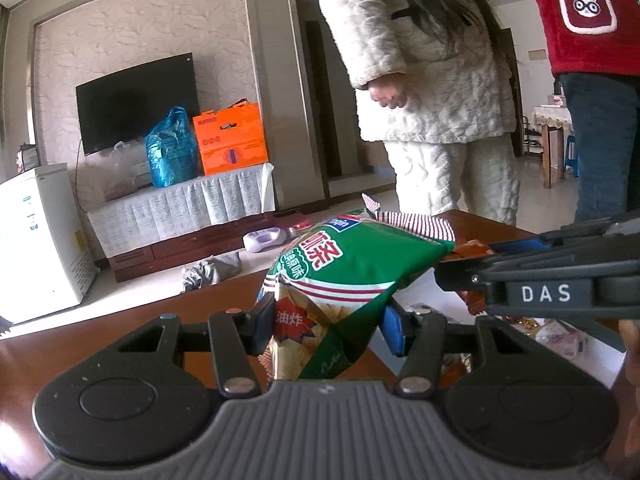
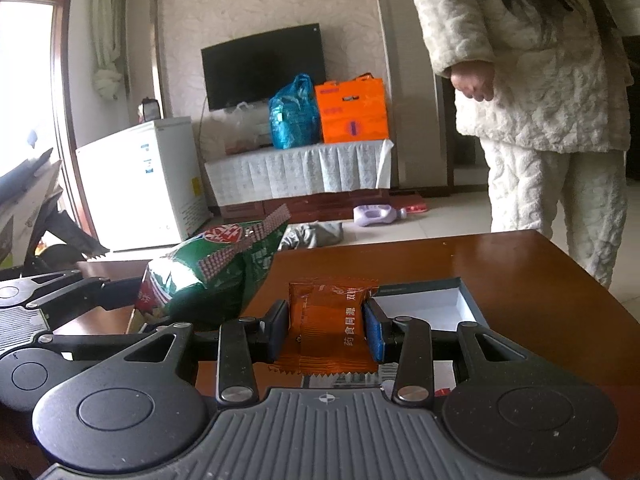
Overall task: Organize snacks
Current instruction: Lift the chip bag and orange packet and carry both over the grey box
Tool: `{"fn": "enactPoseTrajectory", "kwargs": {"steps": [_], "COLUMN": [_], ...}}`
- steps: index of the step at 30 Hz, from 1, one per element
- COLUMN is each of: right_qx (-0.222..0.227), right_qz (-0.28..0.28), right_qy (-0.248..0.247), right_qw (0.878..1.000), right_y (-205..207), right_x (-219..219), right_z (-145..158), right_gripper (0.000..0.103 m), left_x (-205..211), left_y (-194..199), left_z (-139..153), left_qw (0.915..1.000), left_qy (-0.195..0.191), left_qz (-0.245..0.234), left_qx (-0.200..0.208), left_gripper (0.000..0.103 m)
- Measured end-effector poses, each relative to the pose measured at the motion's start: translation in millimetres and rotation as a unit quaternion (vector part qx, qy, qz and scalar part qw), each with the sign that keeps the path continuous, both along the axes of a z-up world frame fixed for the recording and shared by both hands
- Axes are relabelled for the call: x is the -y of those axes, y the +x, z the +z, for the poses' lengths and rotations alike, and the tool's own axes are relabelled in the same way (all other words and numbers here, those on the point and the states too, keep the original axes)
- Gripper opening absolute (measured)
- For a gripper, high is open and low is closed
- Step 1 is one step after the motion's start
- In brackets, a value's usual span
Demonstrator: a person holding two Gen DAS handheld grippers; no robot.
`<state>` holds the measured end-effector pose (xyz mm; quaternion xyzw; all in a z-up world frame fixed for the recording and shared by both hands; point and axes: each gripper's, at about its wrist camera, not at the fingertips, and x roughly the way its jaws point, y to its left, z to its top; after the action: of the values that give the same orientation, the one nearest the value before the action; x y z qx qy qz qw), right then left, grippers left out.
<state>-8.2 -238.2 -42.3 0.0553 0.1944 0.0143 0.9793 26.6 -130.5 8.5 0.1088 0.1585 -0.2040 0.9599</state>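
Two tools: left tool [image 1: 328, 328] grips one green chip bag [image 1: 340, 276]; right tool [image 2: 326, 330] grips one orange packet [image 2: 326, 320]. One white box [image 2: 432, 306] on surface [image 2: 500, 264] beside.

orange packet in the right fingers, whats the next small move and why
Probably carry the orange packet a little forward and to the right, over the open white box, then let go. The right gripper already clamps it, and the box sits just beyond on the table.
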Motion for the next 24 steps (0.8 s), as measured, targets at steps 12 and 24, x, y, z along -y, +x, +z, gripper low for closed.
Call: {"fn": "enactPoseTrajectory", "kwargs": {"steps": [12, 24], "right_qx": [0.000, -0.004], "right_qz": [-0.020, -0.039], "right_qy": [0.004, 0.005], "right_qw": [1.000, 0.999], "right_y": [-7, -9], "right_x": [23, 44], "right_z": [0, -4], "right_gripper": [0.041, 0.041], "left_x": [25, 47], "left_y": [1, 1], "left_z": [-5, -10], "left_qw": [0.9999, 0.9994], "left_qy": [-0.002, -0.009], "left_qz": [-0.013, -0.032], "left_qx": [-0.004, -0.009], "left_gripper": [0.052, 0.052]}}
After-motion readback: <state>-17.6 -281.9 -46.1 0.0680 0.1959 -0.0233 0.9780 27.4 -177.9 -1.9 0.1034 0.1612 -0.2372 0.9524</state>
